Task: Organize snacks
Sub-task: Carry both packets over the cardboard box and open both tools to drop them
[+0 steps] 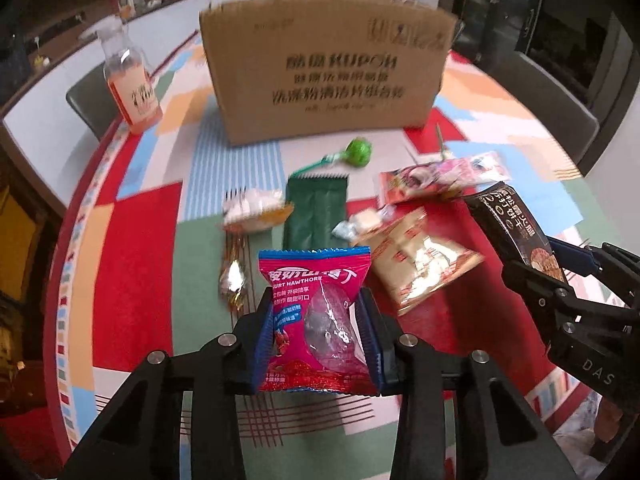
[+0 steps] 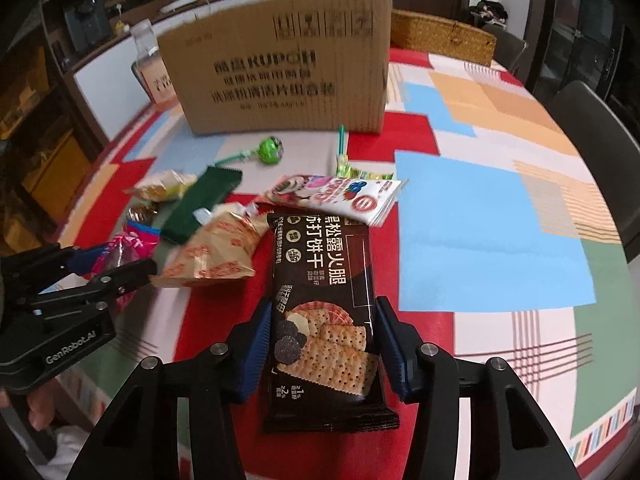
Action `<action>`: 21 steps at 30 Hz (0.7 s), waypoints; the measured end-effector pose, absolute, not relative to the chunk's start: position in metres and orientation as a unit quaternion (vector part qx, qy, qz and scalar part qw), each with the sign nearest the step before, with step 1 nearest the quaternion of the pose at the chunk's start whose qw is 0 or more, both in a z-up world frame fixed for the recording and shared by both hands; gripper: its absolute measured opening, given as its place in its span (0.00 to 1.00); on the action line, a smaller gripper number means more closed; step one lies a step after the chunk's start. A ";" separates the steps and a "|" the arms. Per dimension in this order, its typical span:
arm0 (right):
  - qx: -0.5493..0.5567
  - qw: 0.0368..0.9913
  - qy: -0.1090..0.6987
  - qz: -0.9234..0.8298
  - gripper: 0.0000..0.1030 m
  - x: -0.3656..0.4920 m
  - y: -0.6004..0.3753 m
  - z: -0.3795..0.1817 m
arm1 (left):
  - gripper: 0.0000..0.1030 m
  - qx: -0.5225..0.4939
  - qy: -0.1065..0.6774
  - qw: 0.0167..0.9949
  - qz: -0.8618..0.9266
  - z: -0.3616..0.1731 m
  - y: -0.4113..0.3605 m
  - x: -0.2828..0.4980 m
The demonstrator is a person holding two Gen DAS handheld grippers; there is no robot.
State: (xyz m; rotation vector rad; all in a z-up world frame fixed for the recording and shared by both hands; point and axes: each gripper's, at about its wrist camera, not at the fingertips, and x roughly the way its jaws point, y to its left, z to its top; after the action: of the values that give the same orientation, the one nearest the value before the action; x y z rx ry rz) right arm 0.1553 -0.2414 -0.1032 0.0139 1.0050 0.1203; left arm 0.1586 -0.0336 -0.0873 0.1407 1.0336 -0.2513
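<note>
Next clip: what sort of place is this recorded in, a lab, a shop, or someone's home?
Most likely a home dining room. A round table under a patchwork-patterned cloth holds loose snacks and a brown cardboard box, dark upholstered chairs stand around it, and a cluttered sideboard shelf lines the back wall.

Count on the table: 1 cardboard box (image 1: 326,76), 1 bottle (image 1: 128,80), 2 lollipops (image 2: 270,151) (image 2: 343,152), 1 green sachet (image 1: 316,212), 1 pink hawthorn pack (image 1: 316,320), 1 black cracker pack (image 2: 324,308), 1 beige pack (image 1: 420,260), 1 white-pink pack (image 2: 344,196).
</note>
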 end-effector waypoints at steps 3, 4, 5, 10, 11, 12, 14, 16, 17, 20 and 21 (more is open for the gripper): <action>0.004 0.888 0.457 0.051 0.49 0.147 -0.243 -0.084 | 0.37 0.065 0.471 0.870 -0.132 -0.068 -0.037 0.154; 0.004 0.891 0.450 0.051 0.49 0.146 -0.244 -0.078 | 0.37 0.063 0.465 0.873 -0.136 -0.062 -0.037 0.154; 0.004 0.895 0.443 0.053 0.49 0.145 -0.244 -0.072 | 0.37 0.062 0.458 0.876 -0.140 -0.056 -0.038 0.153; 0.008 0.910 0.411 0.064 0.49 0.152 -0.246 -0.048 | 0.37 0.066 0.416 0.895 -0.147 -0.025 -0.038 0.160; 0.009 0.913 0.404 0.066 0.49 0.155 -0.246 -0.044 | 0.37 0.068 0.406 0.900 -0.145 -0.019 -0.037 0.163; 0.008 0.916 0.395 0.068 0.49 0.159 -0.246 -0.039 | 0.37 0.069 0.397 0.904 -0.144 -0.014 -0.037 0.167; 0.004 0.923 0.379 0.073 0.49 0.170 -0.243 -0.029 | 0.37 0.072 0.381 0.910 -0.143 -0.003 -0.035 0.175; -0.001 0.928 0.364 0.078 0.49 0.180 -0.241 -0.020 | 0.37 0.076 0.366 0.917 -0.142 0.009 -0.035 0.183; -0.002 0.930 0.359 0.079 0.49 0.185 -0.240 -0.016 | 0.37 0.078 0.359 0.919 -0.141 0.013 -0.035 0.187; -0.006 0.938 0.337 0.083 0.49 0.205 -0.237 -0.001 | 0.37 0.087 0.336 0.928 -0.138 0.029 -0.034 0.202; -0.005 0.939 0.332 0.085 0.49 0.210 -0.236 0.002 | 0.37 0.089 0.330 0.930 -0.136 0.034 -0.035 0.207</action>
State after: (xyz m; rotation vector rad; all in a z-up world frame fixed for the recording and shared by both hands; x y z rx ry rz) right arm 0.2104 -0.2364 0.0025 -0.0104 0.6783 0.1743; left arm 0.2072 -0.0345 0.0337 0.1825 0.6750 -0.2792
